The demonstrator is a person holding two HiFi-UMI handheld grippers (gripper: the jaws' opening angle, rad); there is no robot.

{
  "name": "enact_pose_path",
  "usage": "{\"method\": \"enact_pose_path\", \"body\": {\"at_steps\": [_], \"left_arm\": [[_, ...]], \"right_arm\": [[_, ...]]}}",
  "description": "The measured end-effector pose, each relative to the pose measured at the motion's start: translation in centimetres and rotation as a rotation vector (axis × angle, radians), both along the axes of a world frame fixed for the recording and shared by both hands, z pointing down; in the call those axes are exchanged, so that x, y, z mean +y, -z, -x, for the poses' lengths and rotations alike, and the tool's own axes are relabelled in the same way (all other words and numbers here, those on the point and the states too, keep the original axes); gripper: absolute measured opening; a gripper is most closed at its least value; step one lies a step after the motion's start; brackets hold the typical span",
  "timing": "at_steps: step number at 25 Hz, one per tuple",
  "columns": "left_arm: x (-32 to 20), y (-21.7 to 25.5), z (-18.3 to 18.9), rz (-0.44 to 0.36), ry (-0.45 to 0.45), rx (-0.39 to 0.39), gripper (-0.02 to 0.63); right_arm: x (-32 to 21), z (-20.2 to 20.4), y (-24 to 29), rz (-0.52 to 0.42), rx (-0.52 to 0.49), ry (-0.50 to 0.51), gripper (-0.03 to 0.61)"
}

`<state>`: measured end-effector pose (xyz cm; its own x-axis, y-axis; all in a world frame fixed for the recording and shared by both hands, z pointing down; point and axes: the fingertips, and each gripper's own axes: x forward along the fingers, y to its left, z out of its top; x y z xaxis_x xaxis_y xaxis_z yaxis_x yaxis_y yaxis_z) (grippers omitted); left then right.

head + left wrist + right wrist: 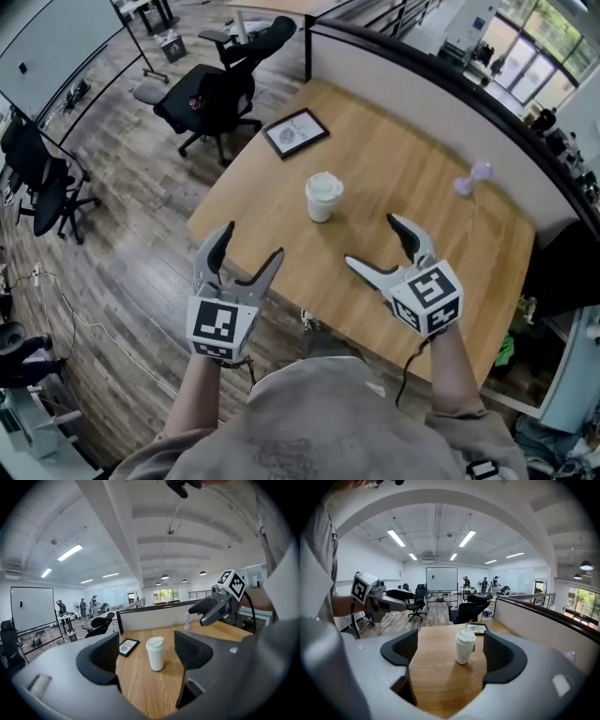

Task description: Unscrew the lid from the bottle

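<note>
A white bottle shaped like a lidded cup (pixel 323 197) stands upright on the wooden table (pixel 403 178), its white lid on top. Both gripper views look at it from a distance: the bottle (pixel 155 653) lies ahead between the left jaws, and the bottle (pixel 464 646) ahead between the right jaws. My left gripper (pixel 246 253) hovers at the table's near-left edge, open, with nothing between its fingers. My right gripper (pixel 380 246) hangs over the table to the right of the bottle, open and empty too. Neither touches the bottle.
A framed picture (pixel 295 132) lies on the table behind the bottle. A small lilac figure (pixel 473 177) stands near the far right edge by the partition wall (pixel 450 89). Black office chairs (pixel 211 89) stand on the floor to the left.
</note>
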<state>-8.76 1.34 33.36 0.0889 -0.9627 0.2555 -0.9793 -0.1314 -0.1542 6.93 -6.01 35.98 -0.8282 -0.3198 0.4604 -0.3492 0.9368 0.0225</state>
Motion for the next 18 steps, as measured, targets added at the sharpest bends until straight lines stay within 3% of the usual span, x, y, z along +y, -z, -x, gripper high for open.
{"method": "enact_pose_path", "body": {"at_steps": [5,9,18], "left_arm": [[-4.1,-1.8,0.4,0.029,-0.016,-0.025,0.400],[-6.7,-3.8,0.4,0.070,-0.057,-0.042,0.440],[-11.1,-10.7,-0.9,0.179,-0.198,-0.031,0.465]], "right_arm": [[-3.5,1.4,-1.7,0.019,0.057,0.071,0.430],[-5.3,2.2,-2.5,0.048,0.053,0.079,0.430],[-7.5,4.1,-5.3,0.101,0.074,0.082,0.430]]}}
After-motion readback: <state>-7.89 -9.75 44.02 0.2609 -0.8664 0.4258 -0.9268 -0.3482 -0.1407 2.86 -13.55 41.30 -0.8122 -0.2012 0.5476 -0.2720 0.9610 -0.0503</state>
